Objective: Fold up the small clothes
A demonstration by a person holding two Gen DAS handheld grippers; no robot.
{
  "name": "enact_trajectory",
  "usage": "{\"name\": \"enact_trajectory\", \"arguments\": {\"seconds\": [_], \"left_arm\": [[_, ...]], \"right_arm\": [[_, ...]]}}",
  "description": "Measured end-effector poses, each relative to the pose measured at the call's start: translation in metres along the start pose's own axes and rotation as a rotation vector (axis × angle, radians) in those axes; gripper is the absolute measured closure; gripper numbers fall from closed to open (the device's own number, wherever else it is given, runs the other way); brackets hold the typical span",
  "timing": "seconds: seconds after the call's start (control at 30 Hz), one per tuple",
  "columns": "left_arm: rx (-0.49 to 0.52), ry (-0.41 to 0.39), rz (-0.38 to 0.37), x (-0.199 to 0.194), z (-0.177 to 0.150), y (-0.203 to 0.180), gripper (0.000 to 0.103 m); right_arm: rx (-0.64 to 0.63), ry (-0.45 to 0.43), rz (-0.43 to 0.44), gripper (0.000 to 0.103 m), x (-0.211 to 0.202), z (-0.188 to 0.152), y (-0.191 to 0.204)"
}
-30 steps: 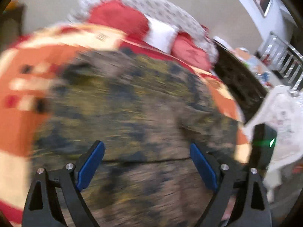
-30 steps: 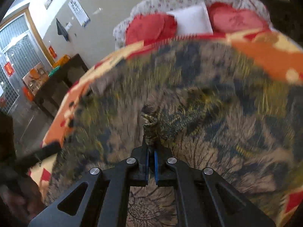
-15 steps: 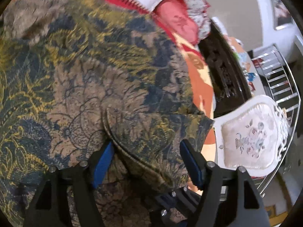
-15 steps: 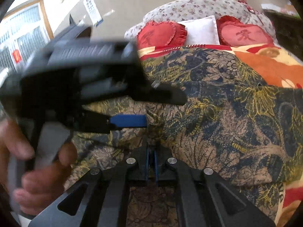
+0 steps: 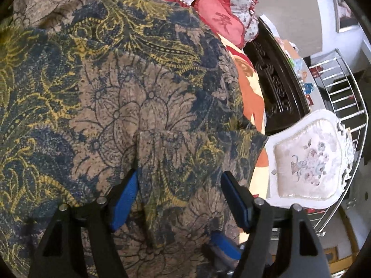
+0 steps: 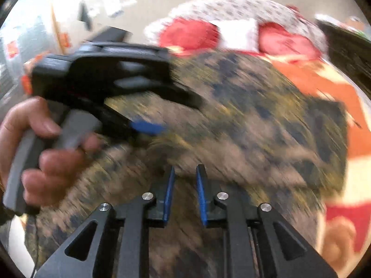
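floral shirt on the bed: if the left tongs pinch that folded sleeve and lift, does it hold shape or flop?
Probably flops: the floral shirt drapes over the bed's contours and its folded sleeve lies soft-edged. Likely light, since the cloth looks thin with fine creases. A pinch may take only the top layer; the left tongs straddle the fold, pads not pressing.

A brown garment (image 5: 143,106) is seen, patterned with navy blotches, mustard-yellow paisley and fine dark flower outlines. Beneath it an orange, cream and red bedcover (image 5: 251,97) is shown. Red cushions (image 5: 220,20) and a white pillow (image 6: 238,34) are set against a speckled headboard (image 6: 231,7). Black tongs (image 5: 179,197) with blue pads (image 5: 124,199) are framed. A white chair (image 5: 308,159), faintly floral, is caught alongside.
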State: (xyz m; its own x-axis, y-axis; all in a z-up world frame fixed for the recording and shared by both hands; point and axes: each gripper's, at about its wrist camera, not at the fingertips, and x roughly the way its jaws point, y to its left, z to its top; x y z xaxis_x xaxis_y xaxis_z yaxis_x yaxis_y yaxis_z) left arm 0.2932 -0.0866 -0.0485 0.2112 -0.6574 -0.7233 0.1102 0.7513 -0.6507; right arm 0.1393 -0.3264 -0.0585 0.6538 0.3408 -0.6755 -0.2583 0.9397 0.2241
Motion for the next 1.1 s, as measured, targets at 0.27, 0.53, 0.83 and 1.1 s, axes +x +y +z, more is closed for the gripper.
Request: {"name": "enact_trajectory", "arguments": {"seconds": [0.27,0.53,0.83,1.1], "left_arm": [[0.124,-0.090,0.106,-0.007,-0.030,-0.010,0.059],[0.145,-0.199,0.106,-0.020,-0.045,-0.011,0.098],[0.270,-0.350,0.207,-0.094,-0.027,-0.016,0.099],[0.219,-0.366,0.410,-0.143,0.006,0.051,0.099]], "right_arm": [[0.117,-0.019,-0.044,0.080,-0.007,-0.027,-0.029],[-0.008,-0.015,-0.168,0.080,-0.005,-0.030,-0.002],[-0.007,-0.016,-0.164,0.080,-0.004,-0.030,-0.005],[-0.012,-0.017,-0.165,0.080,-0.003,-0.030,-0.005]]}}
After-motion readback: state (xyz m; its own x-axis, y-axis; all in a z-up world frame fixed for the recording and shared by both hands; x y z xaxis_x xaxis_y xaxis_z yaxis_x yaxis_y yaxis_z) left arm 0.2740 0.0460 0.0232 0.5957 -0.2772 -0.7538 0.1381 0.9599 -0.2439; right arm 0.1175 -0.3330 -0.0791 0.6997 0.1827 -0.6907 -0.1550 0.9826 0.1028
